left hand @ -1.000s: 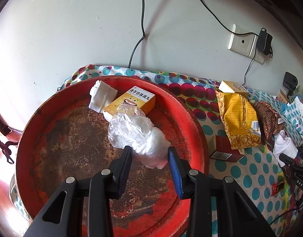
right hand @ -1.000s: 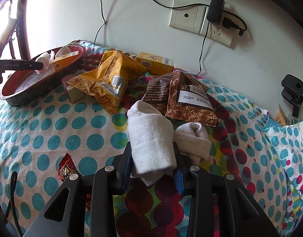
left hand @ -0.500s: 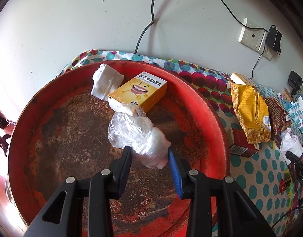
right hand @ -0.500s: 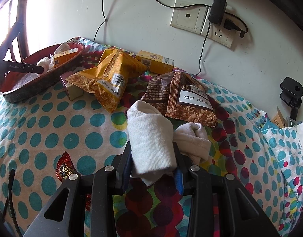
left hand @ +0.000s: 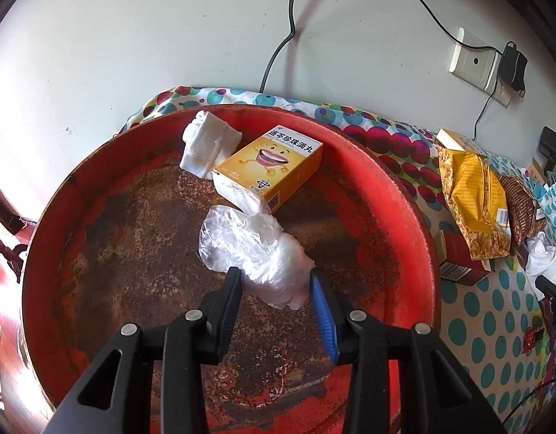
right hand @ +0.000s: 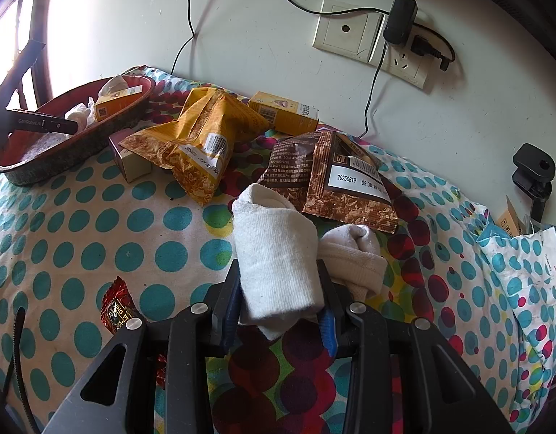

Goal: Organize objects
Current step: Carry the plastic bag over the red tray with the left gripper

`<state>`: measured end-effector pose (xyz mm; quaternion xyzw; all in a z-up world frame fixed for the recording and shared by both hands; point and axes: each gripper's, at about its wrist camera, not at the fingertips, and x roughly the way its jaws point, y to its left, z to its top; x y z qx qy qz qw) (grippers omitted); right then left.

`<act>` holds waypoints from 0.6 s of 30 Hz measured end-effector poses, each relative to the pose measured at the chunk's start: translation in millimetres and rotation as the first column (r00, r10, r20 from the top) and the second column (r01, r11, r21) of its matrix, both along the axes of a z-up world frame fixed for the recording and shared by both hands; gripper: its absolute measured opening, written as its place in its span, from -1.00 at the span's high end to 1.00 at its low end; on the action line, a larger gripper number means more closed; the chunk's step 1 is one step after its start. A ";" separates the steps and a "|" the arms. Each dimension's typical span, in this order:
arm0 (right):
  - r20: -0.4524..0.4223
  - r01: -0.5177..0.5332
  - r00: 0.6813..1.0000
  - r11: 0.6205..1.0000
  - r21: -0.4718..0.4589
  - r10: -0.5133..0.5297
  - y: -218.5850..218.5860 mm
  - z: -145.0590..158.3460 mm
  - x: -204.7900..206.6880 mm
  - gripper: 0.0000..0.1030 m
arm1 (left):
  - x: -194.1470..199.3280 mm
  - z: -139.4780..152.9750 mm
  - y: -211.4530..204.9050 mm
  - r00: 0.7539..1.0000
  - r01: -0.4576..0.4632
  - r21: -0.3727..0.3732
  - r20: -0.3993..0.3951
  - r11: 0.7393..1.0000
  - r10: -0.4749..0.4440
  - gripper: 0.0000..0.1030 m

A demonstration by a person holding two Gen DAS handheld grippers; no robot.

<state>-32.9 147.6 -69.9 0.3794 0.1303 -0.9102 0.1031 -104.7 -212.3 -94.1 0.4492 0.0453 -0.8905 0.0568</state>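
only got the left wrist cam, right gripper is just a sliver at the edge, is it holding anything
Observer: Yes. The right gripper is shut on a rolled white sock, which fills the gap between its fingers.
Operator: is that the only sock over there
Observer: No. A second sock bundle lies on the dotted cloth, against the held sock's right side.
Operator: and the brown bag behind them, which way up
Observer: The brown snack bag lies flat with its white date label facing up.
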 end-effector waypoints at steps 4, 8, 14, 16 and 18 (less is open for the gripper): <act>0.000 0.000 1.000 1.000 -0.001 0.000 -0.9 0.1 0.0 0.32 | -0.1 -0.7 1.0 1.000 0.009 0.000 0.011 1.000 -0.009 0.21; 0.001 -0.002 1.000 1.000 -0.002 0.002 0.0 0.3 0.2 0.30 | -0.3 -2.6 7.5 0.999 0.032 -0.035 0.036 0.999 -0.031 0.19; -0.012 -0.010 1.000 1.000 -0.004 0.010 2.0 2.2 4.6 0.36 | 4.8 2.6 20.7 0.995 0.098 -0.064 0.033 0.993 -0.096 0.16; -0.015 -0.016 1.000 1.000 0.004 0.016 -2.3 2.0 3.9 0.37 | 6.5 4.5 23.9 0.993 0.113 -0.075 0.031 0.991 -0.111 0.15; -0.014 -0.018 1.000 1.000 0.014 0.019 -4.3 1.4 3.2 0.38 | 7.6 5.3 26.4 0.991 0.129 -0.077 0.033 0.989 -0.127 0.15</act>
